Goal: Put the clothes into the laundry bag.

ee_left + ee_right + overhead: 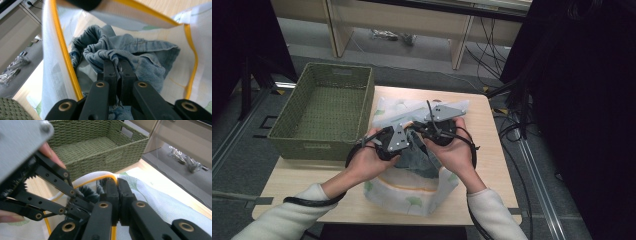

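You have one pair of jeans (130,53) in hand, bunched inside one white mesh bag (412,192) with a yellow-trimmed mouth, and the bag sits on the table (292,182) at the middle of its near half. There is one green woven basket (324,107) too, at the far left corner, just beside the bag.

Your left gripper (117,65) is closed on a gathered fold of the denim, down inside the bag's mouth. Your right gripper (117,185) is clamped on the bag's yellow rim (100,178), holding that edge up. In the high view both your forearms come in from the near edge in pale sleeves and meet over the bag, the left gripper (393,141) and right gripper (437,125) almost touching, each with its grey plate facing up.

The left gripper view gives you the inside of the bag: the crumpled denim, a seam and the yellow trim running round both sides. The right gripper view gives you the outside: the rim pinched between the jaws, your left gripper's linkage close in at the left, and the basket's inside beyond. The high view alone gives you the whole table, both hands and how the bag lies against the basket.
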### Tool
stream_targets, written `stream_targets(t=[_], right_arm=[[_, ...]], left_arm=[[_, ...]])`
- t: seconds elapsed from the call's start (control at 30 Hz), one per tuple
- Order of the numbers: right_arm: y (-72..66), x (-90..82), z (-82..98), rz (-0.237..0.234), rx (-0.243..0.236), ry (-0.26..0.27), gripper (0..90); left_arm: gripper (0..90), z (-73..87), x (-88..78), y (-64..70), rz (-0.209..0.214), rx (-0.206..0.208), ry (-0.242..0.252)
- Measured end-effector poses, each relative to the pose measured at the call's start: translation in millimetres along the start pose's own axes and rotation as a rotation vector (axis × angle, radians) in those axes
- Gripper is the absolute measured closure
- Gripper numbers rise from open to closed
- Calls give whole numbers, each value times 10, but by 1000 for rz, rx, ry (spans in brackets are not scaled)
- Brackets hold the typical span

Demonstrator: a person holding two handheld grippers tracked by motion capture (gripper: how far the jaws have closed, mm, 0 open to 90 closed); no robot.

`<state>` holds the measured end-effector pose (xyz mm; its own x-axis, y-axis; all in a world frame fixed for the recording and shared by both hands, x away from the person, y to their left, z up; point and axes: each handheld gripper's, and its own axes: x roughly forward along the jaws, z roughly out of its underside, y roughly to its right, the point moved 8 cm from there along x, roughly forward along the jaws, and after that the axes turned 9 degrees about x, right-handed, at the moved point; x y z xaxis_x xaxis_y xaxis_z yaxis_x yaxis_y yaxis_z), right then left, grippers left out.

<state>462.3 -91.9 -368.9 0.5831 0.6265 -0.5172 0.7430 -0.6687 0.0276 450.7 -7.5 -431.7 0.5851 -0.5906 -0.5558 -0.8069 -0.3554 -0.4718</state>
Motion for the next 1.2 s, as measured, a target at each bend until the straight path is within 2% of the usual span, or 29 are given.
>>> stream_targets(t=[0.47, 0.67, 0.73, 1.0, 1.2], right_arm=[[-5, 2, 3, -1, 0, -2, 900], [16, 25, 29, -3, 6, -11, 900], [24, 29, 47, 1, 21, -20, 900], [57, 65, 89, 3, 18, -31, 900], [62, 92, 120, 4, 20, -43, 900]], left_arm=[[858, 18, 46, 20, -7, 2, 5], [857, 61, 152, 56, -10, 10, 1], [857, 78, 201, 79, -9, 12, -5], [852, 143, 371, 184, -1, 48, -37], [850, 201, 496, 215, -16, 72, -59]])
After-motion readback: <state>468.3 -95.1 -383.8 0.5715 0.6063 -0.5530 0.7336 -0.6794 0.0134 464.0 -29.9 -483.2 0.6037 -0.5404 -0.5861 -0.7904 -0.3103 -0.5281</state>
